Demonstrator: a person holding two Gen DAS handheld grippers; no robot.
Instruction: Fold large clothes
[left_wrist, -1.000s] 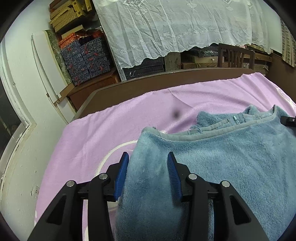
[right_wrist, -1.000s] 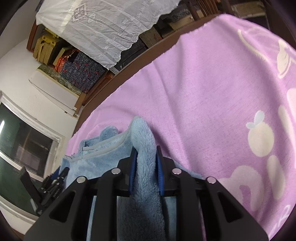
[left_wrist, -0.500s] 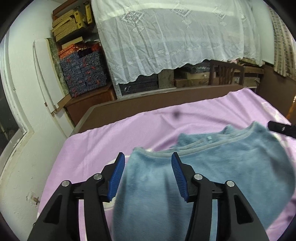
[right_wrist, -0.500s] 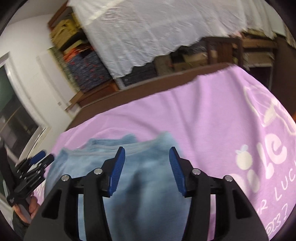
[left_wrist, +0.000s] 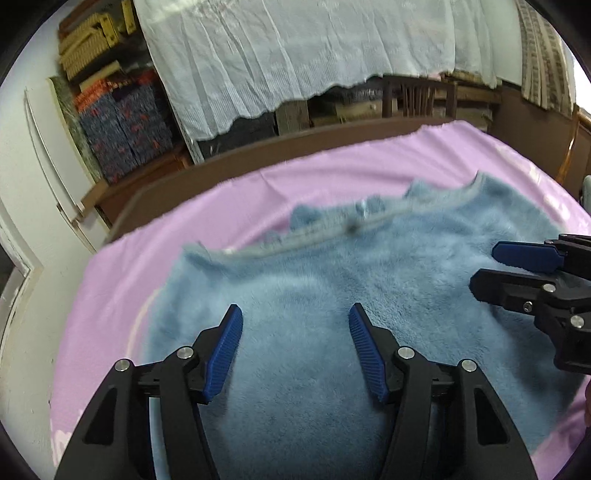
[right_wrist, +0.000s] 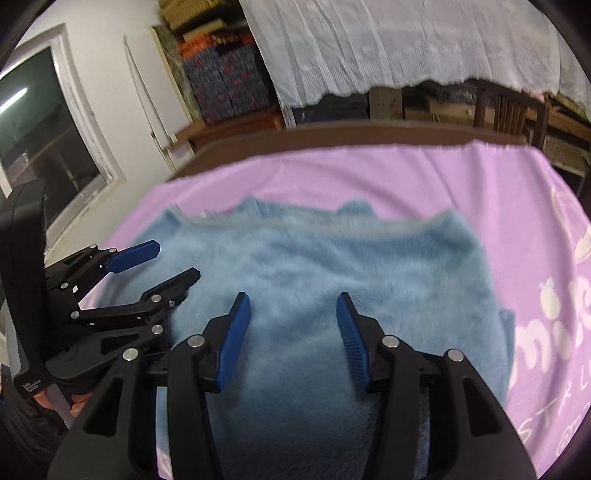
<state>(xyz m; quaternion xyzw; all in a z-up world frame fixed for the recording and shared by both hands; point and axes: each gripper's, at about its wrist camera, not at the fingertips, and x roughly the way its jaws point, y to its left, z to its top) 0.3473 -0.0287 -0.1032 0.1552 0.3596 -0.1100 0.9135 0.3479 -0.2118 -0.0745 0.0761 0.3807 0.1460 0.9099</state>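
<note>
Both my tongs have just let go: left gripper opening, right gripper spread, fluffy blue fleece garment flat on the pink printed blanket (fold laid). Next I regrasp an edge.

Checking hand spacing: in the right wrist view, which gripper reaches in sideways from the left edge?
The left gripper: it enters sideways over the blue fleece garment, while the right gripper points forward from the frame's bottom.

Fluffy blue fleece garment — matt lilac cloth cover, ribbed plastic tool pads
</note>
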